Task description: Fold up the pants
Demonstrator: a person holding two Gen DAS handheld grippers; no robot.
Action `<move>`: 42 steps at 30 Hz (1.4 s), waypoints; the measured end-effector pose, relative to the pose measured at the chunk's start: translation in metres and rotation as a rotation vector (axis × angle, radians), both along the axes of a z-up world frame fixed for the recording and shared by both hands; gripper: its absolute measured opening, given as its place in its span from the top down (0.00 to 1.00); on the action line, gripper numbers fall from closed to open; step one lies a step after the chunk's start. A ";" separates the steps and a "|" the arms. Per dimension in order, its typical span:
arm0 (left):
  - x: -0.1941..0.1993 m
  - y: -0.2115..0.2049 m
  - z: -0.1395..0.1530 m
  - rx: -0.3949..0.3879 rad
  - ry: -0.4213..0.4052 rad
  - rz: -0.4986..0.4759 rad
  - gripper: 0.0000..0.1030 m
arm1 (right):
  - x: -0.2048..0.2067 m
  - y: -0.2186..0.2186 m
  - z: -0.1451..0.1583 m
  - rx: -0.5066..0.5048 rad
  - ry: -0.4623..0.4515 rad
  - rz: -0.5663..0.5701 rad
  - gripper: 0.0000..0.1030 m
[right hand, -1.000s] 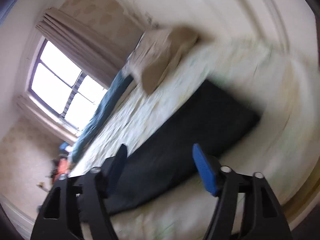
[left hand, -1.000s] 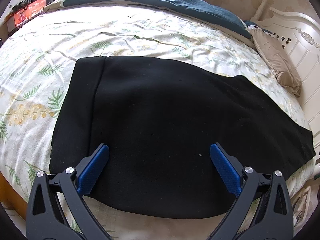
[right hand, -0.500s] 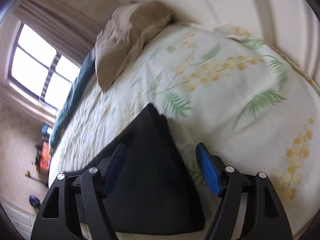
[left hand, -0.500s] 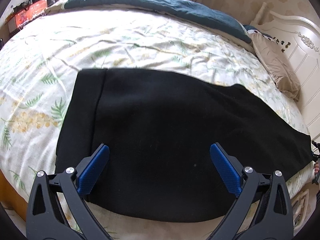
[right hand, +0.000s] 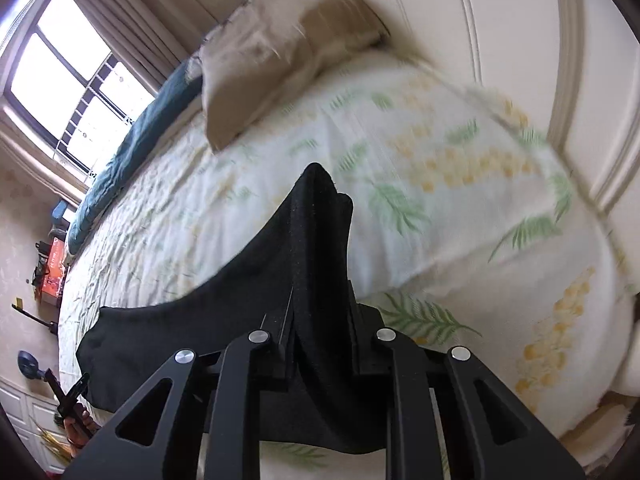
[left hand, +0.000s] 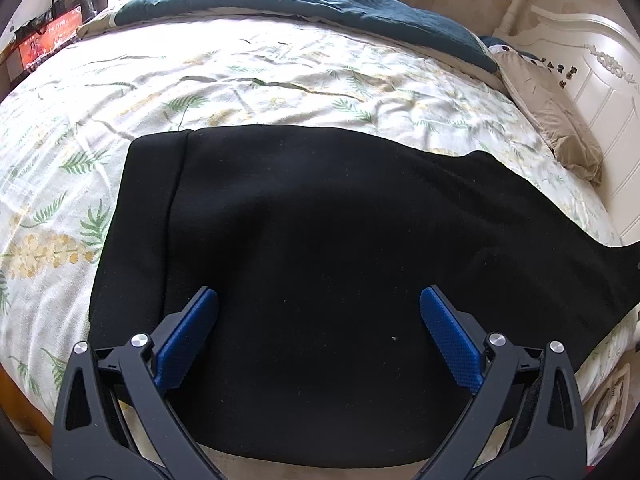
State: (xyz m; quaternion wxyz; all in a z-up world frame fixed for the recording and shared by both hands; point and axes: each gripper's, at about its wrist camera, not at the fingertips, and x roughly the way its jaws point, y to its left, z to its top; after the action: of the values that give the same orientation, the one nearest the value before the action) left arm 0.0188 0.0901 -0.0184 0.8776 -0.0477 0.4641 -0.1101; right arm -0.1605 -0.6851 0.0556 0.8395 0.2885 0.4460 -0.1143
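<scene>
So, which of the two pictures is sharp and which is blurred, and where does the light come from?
Left wrist view: sharp, with fisheye bending; daylight enters beyond the blanket, and the pants show almost no detail. Right wrist view: the pillow and sheet are smeared by motion; the window is overexposed; the pants in the right gripper stay fairly sharp.

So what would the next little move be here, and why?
Probably the right gripper lifts and carries the pinched end of the black pants toward the waistband end. Its jaws have just closed on that fabric, while the left gripper hovers open.
</scene>
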 end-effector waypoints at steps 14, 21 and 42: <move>-0.004 0.009 -0.001 -0.075 -0.017 -0.009 0.02 | 0.035 0.113 0.110 -0.137 -0.097 0.163 0.82; -0.004 0.014 0.000 -0.108 -0.019 -0.007 0.02 | 0.067 0.193 0.117 -0.129 -0.144 0.297 0.82; -0.006 0.016 -0.001 -0.119 -0.026 -0.010 0.02 | 0.128 0.369 -0.012 -0.064 -0.046 0.463 0.82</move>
State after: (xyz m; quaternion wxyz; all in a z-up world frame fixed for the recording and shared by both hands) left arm 0.0131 0.1060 -0.0190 0.8788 -0.0961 0.4453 -0.1423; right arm -0.0322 -0.3164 0.0432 0.8620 0.1542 0.4771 0.0740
